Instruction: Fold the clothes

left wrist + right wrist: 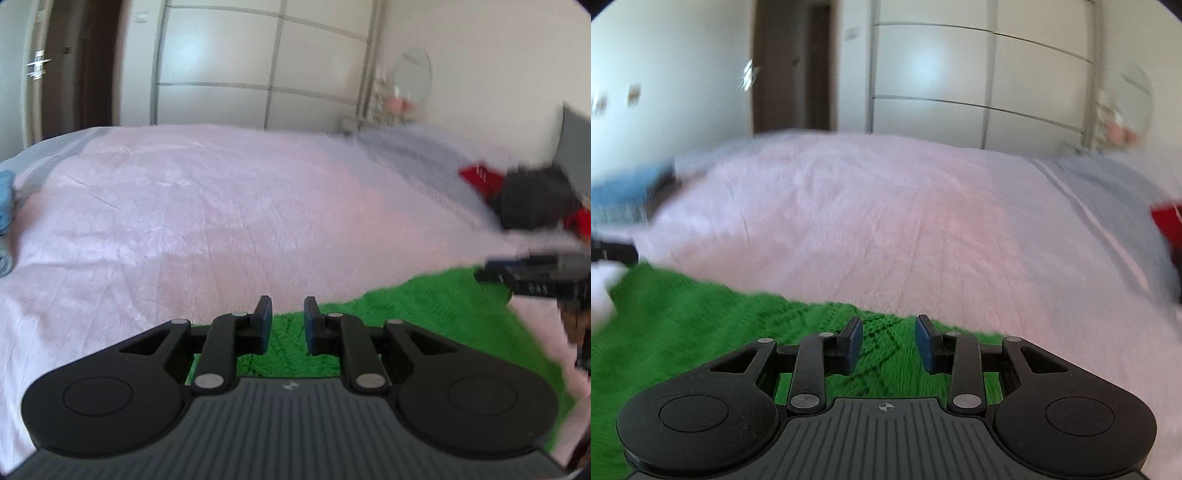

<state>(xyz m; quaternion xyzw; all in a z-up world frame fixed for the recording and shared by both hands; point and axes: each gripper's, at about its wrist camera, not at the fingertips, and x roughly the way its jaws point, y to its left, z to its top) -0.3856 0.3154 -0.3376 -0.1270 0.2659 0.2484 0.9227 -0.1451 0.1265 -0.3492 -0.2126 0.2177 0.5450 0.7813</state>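
Observation:
A bright green knitted garment lies on the pink bedspread at the near edge of the bed. My left gripper is open and empty, its fingertips over the garment's left part. My right gripper is open and empty above the garment, near its far edge. The right gripper also shows in the left wrist view, blurred at the right. In the right wrist view the garment stretches from the fingers off to the left.
A pile of dark and red clothes lies at the bed's right end, and shows red in the right wrist view. Blue clothing sits at the bed's left end. A wardrobe and a door stand beyond the bed.

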